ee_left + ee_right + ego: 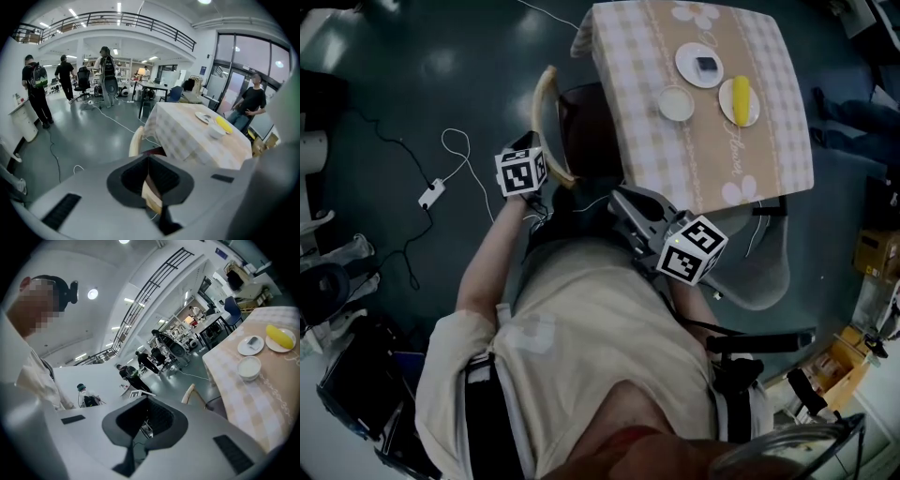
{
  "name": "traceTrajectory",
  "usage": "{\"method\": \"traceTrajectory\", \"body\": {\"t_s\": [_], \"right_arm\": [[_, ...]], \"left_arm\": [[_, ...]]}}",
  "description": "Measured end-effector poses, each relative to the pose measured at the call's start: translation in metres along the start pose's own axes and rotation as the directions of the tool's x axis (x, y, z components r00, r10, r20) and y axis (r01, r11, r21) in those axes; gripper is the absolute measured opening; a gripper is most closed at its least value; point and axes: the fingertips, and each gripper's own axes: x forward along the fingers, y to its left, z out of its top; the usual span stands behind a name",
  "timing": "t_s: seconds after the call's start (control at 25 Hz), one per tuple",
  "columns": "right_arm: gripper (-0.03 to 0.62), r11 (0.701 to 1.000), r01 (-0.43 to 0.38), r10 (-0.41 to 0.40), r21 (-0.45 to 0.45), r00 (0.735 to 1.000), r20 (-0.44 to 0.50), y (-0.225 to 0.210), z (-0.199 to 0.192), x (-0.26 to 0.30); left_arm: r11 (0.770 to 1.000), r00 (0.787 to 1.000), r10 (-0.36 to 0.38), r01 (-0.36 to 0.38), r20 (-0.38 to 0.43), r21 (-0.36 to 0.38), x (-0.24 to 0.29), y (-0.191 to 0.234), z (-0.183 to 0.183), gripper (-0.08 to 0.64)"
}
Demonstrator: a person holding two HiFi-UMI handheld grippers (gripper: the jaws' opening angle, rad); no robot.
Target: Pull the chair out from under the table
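The chair [549, 112] stood pushed in at the near left side of the tabletop [769, 141], its dark seat mostly hidden beneath the cloth and only its curved, pale wooden backrest standing clear over the floor [412, 84]. That backrest was a smooth bent strip, rounded at the ends. A beige checked tablecloth with a plain tan band and flower prints covered the square tabletop and hung over its edges. On it sat a round white plate [699, 65] with a small dark thing, a white bowl [676, 103] and a second white plate [739, 100] carrying something long and yellow.

The left hand-held gripper [149, 180] was clenched with nothing in it. Its matte black jaws met along one line, and the pale wood of the backrest showed just beyond their tips. The right hand-held gripper [146, 420] was likewise clenched and empty, held close to the person's body near the tabletop's corner. A thin white cable [459, 155] looped across the glossy grey floor.
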Motion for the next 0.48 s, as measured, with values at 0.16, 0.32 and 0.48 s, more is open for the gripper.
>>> {"method": "traceTrajectory", "body": {"t_s": [0.16, 0.32, 0.48], "right_arm": [[0.009, 1.0, 0.023, -0.023, -0.009, 0.999, -0.03, -0.003, -0.005, 0.011], [0.009, 0.999, 0.036, -0.036, -0.004, 0.998, -0.058, -0.004, -0.009, 0.021], [0.009, 0.998, 0.07, -0.069, 0.008, 0.995, -0.068, -0.012, -0.012, 0.022]], "left_arm": [[1.0, 0.999, -0.007, 0.006, -0.049, -0.009, 0.022, 0.008, -0.013, 0.005], [0.998, 0.992, -0.043, 0.037, -0.119, -0.054, 0.048, 0.013, -0.027, 0.163], [0.995, 0.98, -0.065, 0.049, -0.186, -0.085, 0.071, 0.016, -0.038, 0.23]]}}
